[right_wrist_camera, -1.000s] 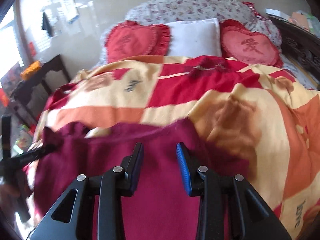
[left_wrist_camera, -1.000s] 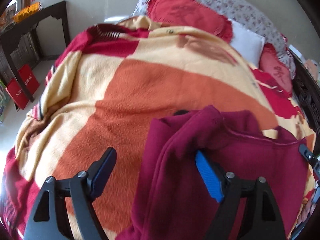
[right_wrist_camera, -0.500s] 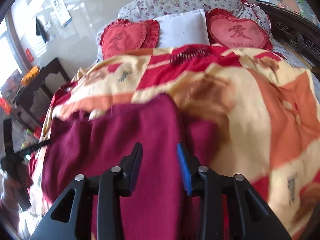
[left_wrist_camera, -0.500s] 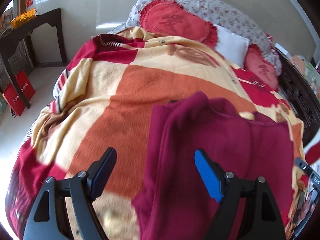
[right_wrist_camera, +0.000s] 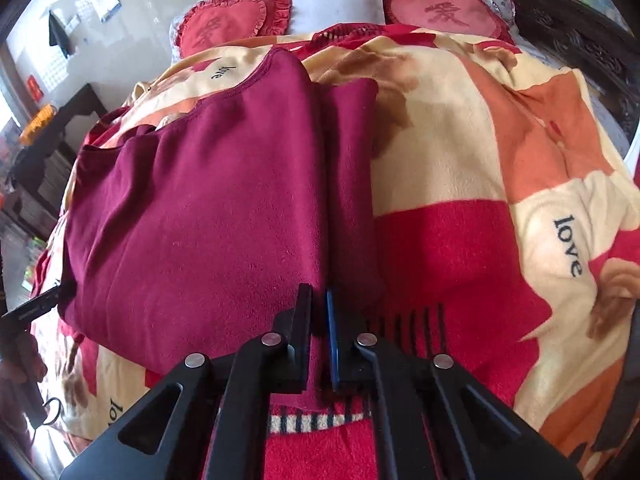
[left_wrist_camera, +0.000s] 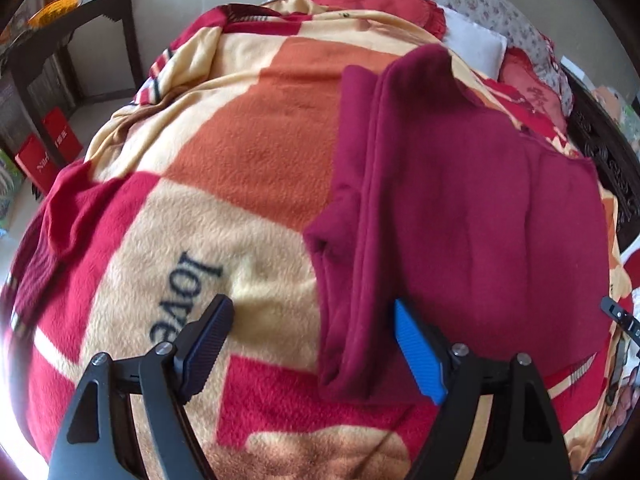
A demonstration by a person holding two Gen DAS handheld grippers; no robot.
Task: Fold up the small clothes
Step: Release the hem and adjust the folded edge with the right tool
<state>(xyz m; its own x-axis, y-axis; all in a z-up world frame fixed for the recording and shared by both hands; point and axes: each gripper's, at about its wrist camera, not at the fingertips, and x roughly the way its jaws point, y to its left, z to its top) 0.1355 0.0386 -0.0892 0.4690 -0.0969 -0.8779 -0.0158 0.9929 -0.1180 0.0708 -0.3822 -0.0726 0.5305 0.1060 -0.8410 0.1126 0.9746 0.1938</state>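
A maroon garment (left_wrist_camera: 480, 208) lies flat on the bed, both sleeves folded in along its sides; it also shows in the right wrist view (right_wrist_camera: 208, 208). My left gripper (left_wrist_camera: 312, 344) is open and empty above the garment's near left edge, its blue pad (left_wrist_camera: 418, 352) beside the cloth. My right gripper (right_wrist_camera: 319, 312) is shut on the garment's near hem at the right fold line. The far tip of the right gripper (left_wrist_camera: 618, 316) shows at the right edge of the left wrist view.
A red, orange and cream "love" blanket (right_wrist_camera: 500, 184) covers the bed. Heart cushions (right_wrist_camera: 236, 24) and a white pillow (right_wrist_camera: 340, 0) lie at the head. A dark side table (left_wrist_camera: 68, 40) stands left of the bed, a carved bed frame (right_wrist_camera: 592, 52) at right.
Both grippers have pulled back toward the foot of the bed. The garment has gone from lifted to lying flat. The right gripper has closed from half open onto the hem.
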